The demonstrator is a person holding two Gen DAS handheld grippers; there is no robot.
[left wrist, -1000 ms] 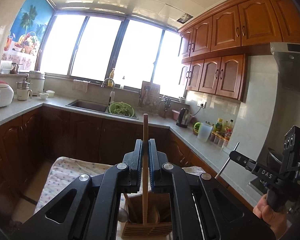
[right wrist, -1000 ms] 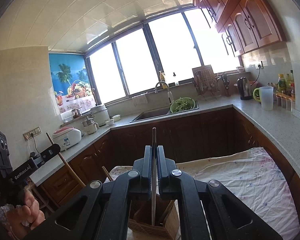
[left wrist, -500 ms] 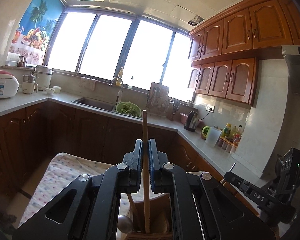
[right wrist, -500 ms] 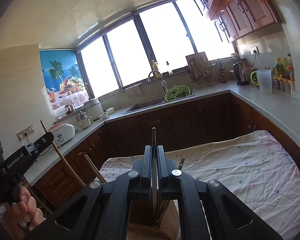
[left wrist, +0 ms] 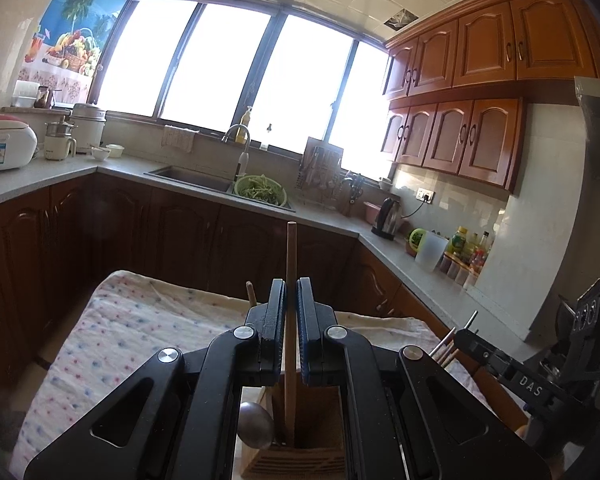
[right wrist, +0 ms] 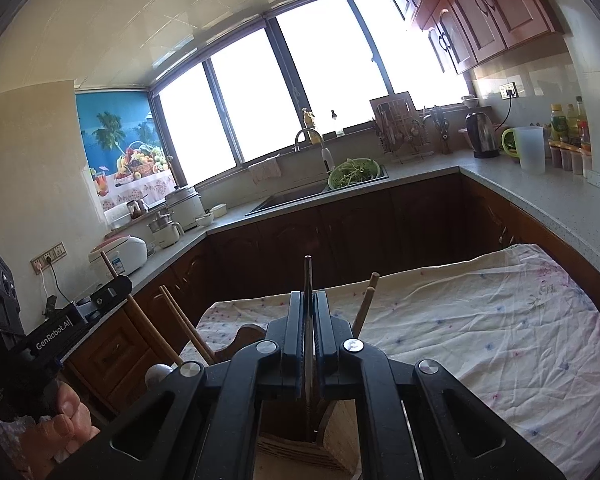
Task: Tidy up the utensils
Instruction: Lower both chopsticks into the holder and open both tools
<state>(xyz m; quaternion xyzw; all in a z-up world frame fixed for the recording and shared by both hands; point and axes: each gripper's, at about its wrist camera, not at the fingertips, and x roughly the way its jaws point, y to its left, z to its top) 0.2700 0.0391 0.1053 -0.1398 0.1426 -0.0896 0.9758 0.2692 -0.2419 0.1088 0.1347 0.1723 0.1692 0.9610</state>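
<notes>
My left gripper point(left wrist: 291, 292) is shut on a wooden stick-like utensil point(left wrist: 290, 248) that stands upright with its lower end inside a wooden utensil holder point(left wrist: 300, 456). A metal spoon bowl point(left wrist: 255, 424) rests in the same holder. My right gripper point(right wrist: 308, 304) is shut on a thin dark metal utensil point(right wrist: 308, 272), also upright over the holder point(right wrist: 300, 450). Other wooden handles point(right wrist: 366, 304) lean in the holder. Each gripper shows at the edge of the other's view, the left one point(right wrist: 111, 286) and the right one point(left wrist: 466, 338).
The holder stands on a table under a dotted cloth point(right wrist: 480, 320). Dark wood cabinets and a grey counter point(right wrist: 540, 200) with a sink point(left wrist: 191, 174), green colander point(left wrist: 259, 192), kettle point(right wrist: 482, 134) and bottles wrap around behind. A hand point(right wrist: 65, 420) holds the left gripper.
Both grippers have lowered with their utensils, so the utensils sit deeper in the holder. Both views have tilted down, showing more of the clothed table.
</notes>
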